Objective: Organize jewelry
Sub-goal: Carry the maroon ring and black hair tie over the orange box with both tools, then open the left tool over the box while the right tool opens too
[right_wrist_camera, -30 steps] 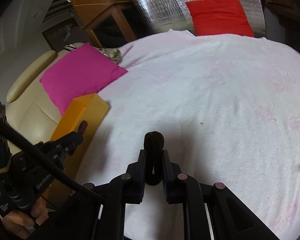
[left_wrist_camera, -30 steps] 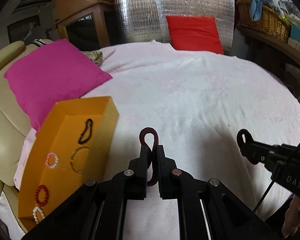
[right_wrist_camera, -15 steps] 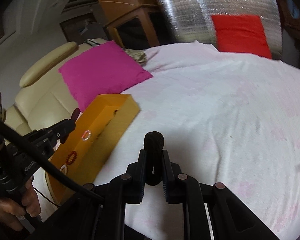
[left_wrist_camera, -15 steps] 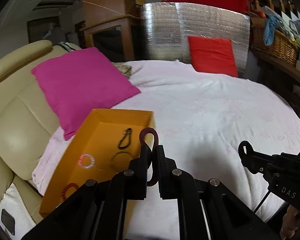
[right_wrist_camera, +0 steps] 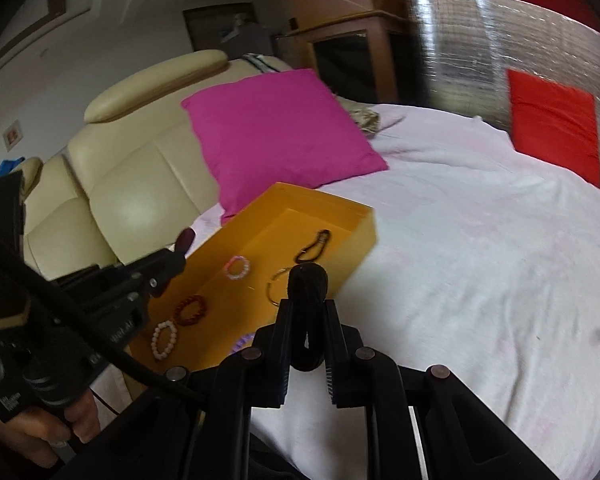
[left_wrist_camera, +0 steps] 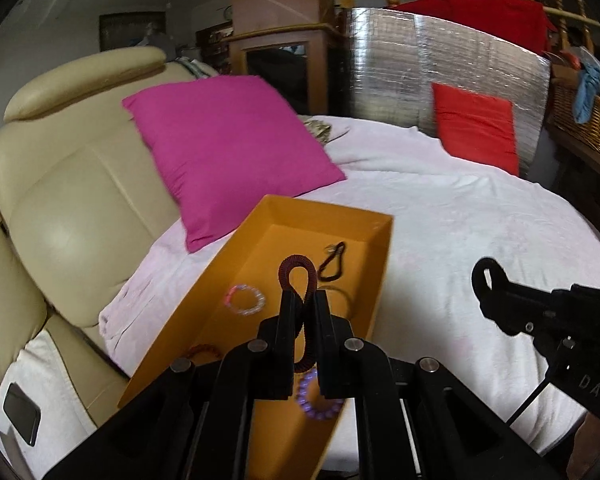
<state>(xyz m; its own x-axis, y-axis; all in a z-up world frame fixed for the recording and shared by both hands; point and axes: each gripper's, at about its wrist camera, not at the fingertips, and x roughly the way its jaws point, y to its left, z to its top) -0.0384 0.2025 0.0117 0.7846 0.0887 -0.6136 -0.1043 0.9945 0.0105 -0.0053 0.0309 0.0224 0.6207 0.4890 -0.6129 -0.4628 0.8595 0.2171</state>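
Left gripper (left_wrist_camera: 303, 300) clamped on dark red coiled bracelet (left_wrist_camera: 297, 280), loop sticking up past fingertips, rest of coil hanging between the jaws. Hovers over orange tray (left_wrist_camera: 380, 264), roughly above its middle. Right gripper (right_wrist_camera: 307, 308) pinched on black coiled band (right_wrist_camera: 307, 280), top bulging above fingertips, lower loop dangling between the jaws; sits at tray's near-right edge, over white bedspread (right_wrist_camera: 480, 280).

In tray, seen from right wrist: black cord piece (right_wrist_camera: 314, 246) near far end, pink-white bead bracelet (right_wrist_camera: 238, 267), thin metal bangle (right_wrist_camera: 274, 290) partly hidden behind black band, dark red bead bracelet (right_wrist_camera: 190, 310), white pearl bracelet (right_wrist_camera: 164, 339), purple bead bracelet (right_wrist_camera: 242, 342) at near edge, mostly covered by gripper. All lying flat, apart from each other.

Tray resting on bedspread just beside magenta cushion (left_wrist_camera: 228, 148). Cream leather headboard (left_wrist_camera: 72, 200) to the left. Red cushion (left_wrist_camera: 476, 128) against silver foil panel (left_wrist_camera: 440, 72) at far side. Dark phone (left_wrist_camera: 20, 414) on white cloth, bottom-left of left view. Bare hand (right_wrist_camera: 40, 432) gripping left gripper's handle.
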